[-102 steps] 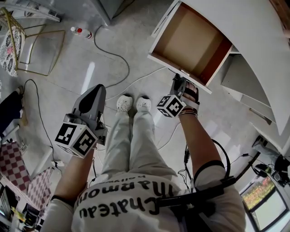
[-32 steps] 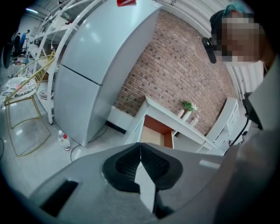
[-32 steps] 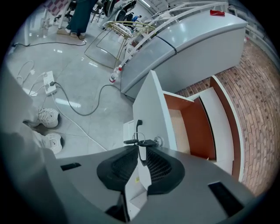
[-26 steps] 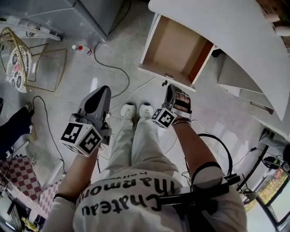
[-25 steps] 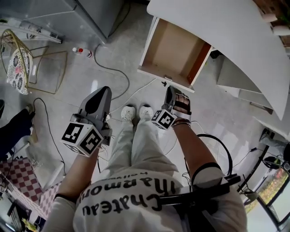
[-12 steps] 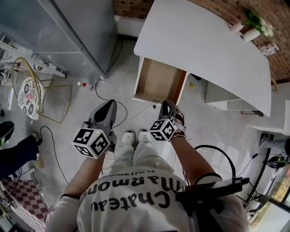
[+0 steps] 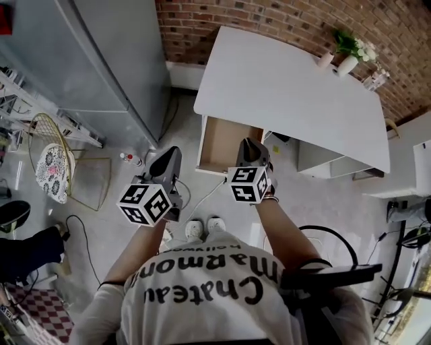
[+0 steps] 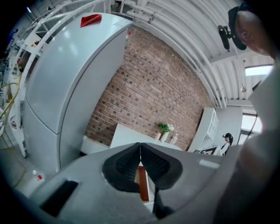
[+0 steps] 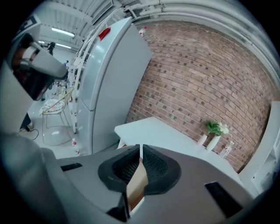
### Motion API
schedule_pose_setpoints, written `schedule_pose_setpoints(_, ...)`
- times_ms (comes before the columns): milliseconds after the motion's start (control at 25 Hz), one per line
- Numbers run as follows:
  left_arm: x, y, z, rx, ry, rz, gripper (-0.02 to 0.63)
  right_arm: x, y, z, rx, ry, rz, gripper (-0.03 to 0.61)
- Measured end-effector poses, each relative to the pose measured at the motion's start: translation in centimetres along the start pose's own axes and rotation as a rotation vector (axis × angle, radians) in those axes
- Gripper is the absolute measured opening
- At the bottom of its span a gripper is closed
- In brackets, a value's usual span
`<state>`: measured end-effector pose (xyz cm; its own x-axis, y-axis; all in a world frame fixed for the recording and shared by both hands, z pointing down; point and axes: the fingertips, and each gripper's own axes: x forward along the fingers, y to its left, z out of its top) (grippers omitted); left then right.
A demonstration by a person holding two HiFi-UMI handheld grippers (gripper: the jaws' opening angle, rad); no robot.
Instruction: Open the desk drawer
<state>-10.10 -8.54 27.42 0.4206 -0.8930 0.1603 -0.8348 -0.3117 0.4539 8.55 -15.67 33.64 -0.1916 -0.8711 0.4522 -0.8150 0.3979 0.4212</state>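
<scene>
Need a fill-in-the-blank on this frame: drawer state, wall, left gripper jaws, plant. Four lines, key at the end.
1. The drawer under the white desk stands ___.
2. The wall behind the desk is made of ___.
3. The left gripper holds nothing, and its jaws are ___.
4. The small plant stands on top of the ___.

Missing words: open; brick; shut; desk

Home-like room, red brick wall (image 7: 269,20), tall grey fridge (image 7: 101,60), white desk (image 7: 289,94), small potted plant (image 7: 348,46), wire chair (image 7: 50,168)
</scene>
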Motion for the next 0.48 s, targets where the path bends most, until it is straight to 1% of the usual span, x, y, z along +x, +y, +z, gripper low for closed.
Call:
schedule_pose_setpoints(200,0.9,-2.4,3.3,0.037,-0.042,-0.057,0.017,-2.7,-2.8,4.9,0.028,-0.108,-0.047,0.028)
schedule_pose_setpoints(320,1.2,-4.1,4.3,0.057,-0.043,-0.096,0.017,-4.9,-4.6,7.5,0.112,-0.155,-0.039,0.028)
schedule_pose_setpoints(400,1.3,-5.0,5.0,0.071,-0.038,-0.118,0.017,-6.5,-5.7,9.8,0.182,-0.220,-0.016,0.028)
schedule_pose_setpoints(480,1.4,-5.5,5.9,0.081,-0.041,-0.133,0.017,-8.0,-7.0,11.8,0.230,-0.280,-0.010,0.028)
